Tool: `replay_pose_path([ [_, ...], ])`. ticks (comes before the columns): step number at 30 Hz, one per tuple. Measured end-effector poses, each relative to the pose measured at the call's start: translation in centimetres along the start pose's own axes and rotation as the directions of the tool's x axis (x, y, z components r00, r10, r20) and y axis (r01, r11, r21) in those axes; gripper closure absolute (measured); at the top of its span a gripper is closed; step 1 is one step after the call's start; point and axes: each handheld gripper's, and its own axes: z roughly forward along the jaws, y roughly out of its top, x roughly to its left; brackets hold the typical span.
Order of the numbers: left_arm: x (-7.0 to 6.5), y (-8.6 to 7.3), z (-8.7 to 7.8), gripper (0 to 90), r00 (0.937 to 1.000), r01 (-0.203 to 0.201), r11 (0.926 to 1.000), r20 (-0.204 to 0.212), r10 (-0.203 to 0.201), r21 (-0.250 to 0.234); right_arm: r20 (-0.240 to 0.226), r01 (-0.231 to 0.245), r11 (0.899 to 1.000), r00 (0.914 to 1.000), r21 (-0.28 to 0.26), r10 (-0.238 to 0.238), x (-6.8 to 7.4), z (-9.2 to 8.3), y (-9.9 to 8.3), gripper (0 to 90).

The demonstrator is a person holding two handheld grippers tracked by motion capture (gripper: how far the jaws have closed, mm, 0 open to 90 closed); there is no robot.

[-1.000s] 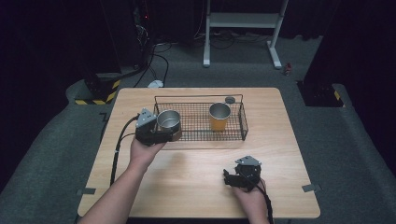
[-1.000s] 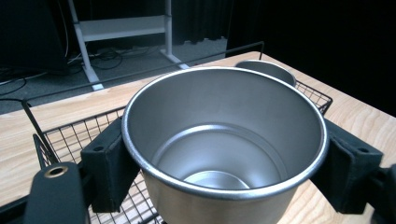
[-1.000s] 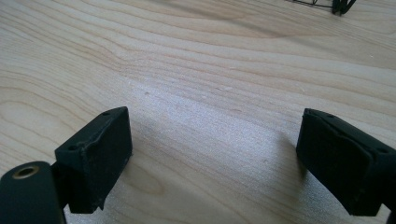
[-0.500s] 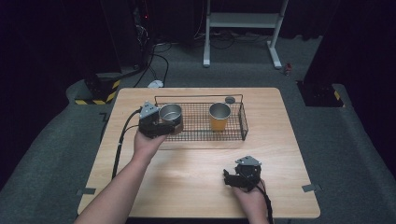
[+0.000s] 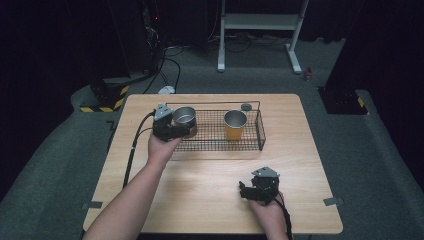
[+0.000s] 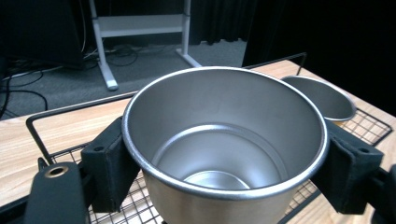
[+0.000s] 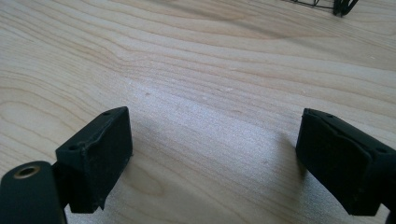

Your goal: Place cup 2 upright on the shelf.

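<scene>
Bare wood of the table [image 7: 210,70] is seen between the widely parted, empty jaws of the right gripper [image 5: 260,186]. Farther off, a steel cup [image 6: 224,140] is clamped between the jaws of the left gripper [image 5: 170,127], above the wire basket [image 5: 250,146]; an orange cup [image 5: 235,125] stands beyond. Placement appears in hand; lowering, then release, is judged next.

we see a shiny silver round steel cup [image 6: 224,149] between matte black jaw pads [image 6: 108,170]; an orange-yellow cup with silver rim [image 5: 235,125] in a black wire-grid basket [image 5: 260,131]; a pale wood-grain table [image 5: 200,185]; dark grey carpet [image 5: 365,150]; a yellow-and-black striped strip [image 5: 100,107].
</scene>
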Motion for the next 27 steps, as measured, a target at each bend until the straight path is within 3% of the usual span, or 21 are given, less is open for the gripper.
replay_pose_path([
  [10,0.1,0.2,1.7,18.8,0.9996,-0.015,0.9992,-0.023,0.016,0.037,0.000,0.000,1.000,1.0000,0.000,0.000,0.0,0.0,0.0,10.7],
  [20,0.7,0.3,3.1,18.9,0.9991,-0.001,0.9972,-0.042,0.005,0.074,0.000,0.001,1.000,1.0000,0.000,-0.001,0.0,0.0,0.0,10.7],
  [24,0.9,0.4,3.6,18.9,0.9975,0.010,0.9962,-0.071,-0.004,0.087,0.000,-0.003,1.000,1.0000,0.002,0.003,0.0,0.0,0.0,10.8],
  [27,1.4,0.3,4.1,18.8,0.9959,0.042,0.9939,-0.084,-0.033,0.102,0.000,-0.005,1.000,1.0000,0.002,0.005,0.1,0.0,0.0,10.9],
])
